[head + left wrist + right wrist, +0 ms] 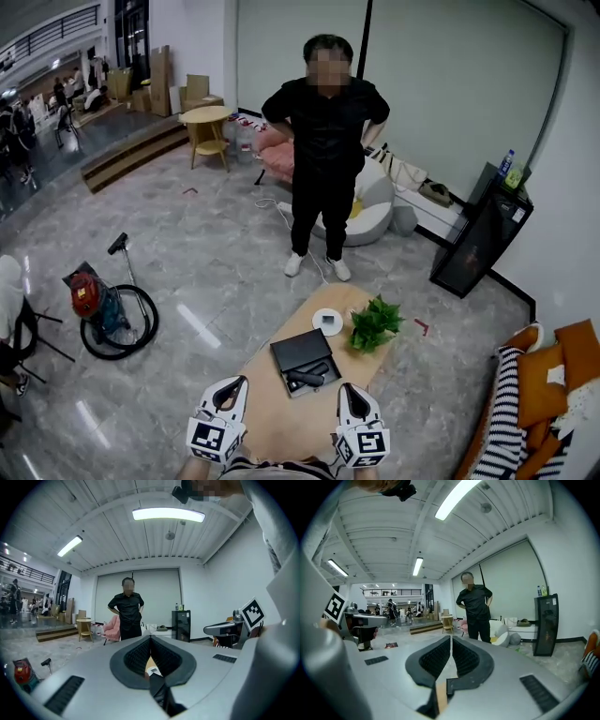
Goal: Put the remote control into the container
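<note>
Overhead only, remote (307,378) lies in container (296,351); left hand-held gripper (150,641), right hand-held gripper (451,641) closed.

A light wooden bench (281,412) stands on the grey tiled floor (206,244). On it sits the open black container (298,351), with the dark remote control (307,378) lying inside along its near edge. Just beyond the container lie a white round disc (327,321) and a green plant (375,323). The left gripper (232,389) and right gripper (349,394) hang over the bench's near end, either side of the container, touching neither it nor the remote. A person (325,141) in black stands farther off.
</note>
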`<action>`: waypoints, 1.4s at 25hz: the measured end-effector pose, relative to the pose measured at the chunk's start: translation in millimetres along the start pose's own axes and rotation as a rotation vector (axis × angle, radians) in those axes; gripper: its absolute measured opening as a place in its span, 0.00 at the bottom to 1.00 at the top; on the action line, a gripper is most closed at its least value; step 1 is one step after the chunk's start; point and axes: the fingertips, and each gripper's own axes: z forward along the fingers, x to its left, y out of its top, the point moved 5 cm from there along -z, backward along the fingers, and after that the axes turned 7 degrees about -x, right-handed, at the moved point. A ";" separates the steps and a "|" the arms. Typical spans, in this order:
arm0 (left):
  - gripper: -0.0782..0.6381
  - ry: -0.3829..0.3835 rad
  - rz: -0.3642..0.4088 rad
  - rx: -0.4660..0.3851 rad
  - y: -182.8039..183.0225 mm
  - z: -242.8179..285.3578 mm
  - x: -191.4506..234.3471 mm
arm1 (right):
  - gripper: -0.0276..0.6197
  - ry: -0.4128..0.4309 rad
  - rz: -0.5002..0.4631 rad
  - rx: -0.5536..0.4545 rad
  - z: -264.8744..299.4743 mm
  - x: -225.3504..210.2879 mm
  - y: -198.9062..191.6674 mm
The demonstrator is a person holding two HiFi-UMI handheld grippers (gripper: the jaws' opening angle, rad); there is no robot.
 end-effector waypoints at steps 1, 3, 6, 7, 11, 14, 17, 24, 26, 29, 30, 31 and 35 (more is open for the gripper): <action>0.12 -0.006 0.004 -0.002 1.3 -3.4 -1.6 | 0.08 -0.006 -0.001 -0.003 -5.7 1.6 1.5; 0.12 -0.015 0.010 -0.008 2.9 -9.1 -3.4 | 0.06 -0.016 -0.005 -0.009 -15.0 4.9 2.4; 0.12 -0.023 0.012 -0.014 4.5 -18.0 -5.7 | 0.06 -0.012 -0.010 -0.007 -24.8 12.4 2.4; 0.12 -0.026 0.018 -0.019 7.2 -20.5 -7.1 | 0.06 -0.009 -0.011 -0.005 -27.1 14.8 2.2; 0.12 -0.033 0.036 -0.039 16.9 -25.2 -10.9 | 0.06 0.002 -0.022 -0.003 -29.4 20.8 1.9; 0.12 -0.028 0.032 -0.044 17.3 -27.9 -11.4 | 0.06 0.007 -0.036 -0.007 -29.3 22.8 4.2; 0.12 -0.024 0.030 -0.046 15.8 -30.9 -10.9 | 0.06 0.012 -0.037 -0.016 -30.2 24.8 5.6; 0.12 -0.025 0.036 -0.051 19.6 -28.0 -14.6 | 0.06 0.006 -0.037 -0.018 -31.2 19.9 7.5; 0.12 -0.026 0.035 -0.051 18.8 -27.9 -15.0 | 0.06 0.006 -0.037 -0.019 -31.0 19.6 6.7; 0.12 -0.025 0.035 -0.050 19.0 -29.4 -13.3 | 0.06 0.008 -0.039 -0.019 -29.5 21.9 6.5; 0.12 -0.024 0.035 -0.050 19.0 -30.0 -12.2 | 0.06 0.008 -0.039 -0.018 -28.9 22.9 6.4; 0.12 -0.022 0.035 -0.050 18.8 -30.6 -11.2 | 0.06 0.009 -0.039 -0.018 -28.4 23.8 6.4; 0.12 -0.017 0.034 -0.048 18.3 -31.0 -8.6 | 0.06 0.014 -0.039 -0.018 -27.1 25.7 6.1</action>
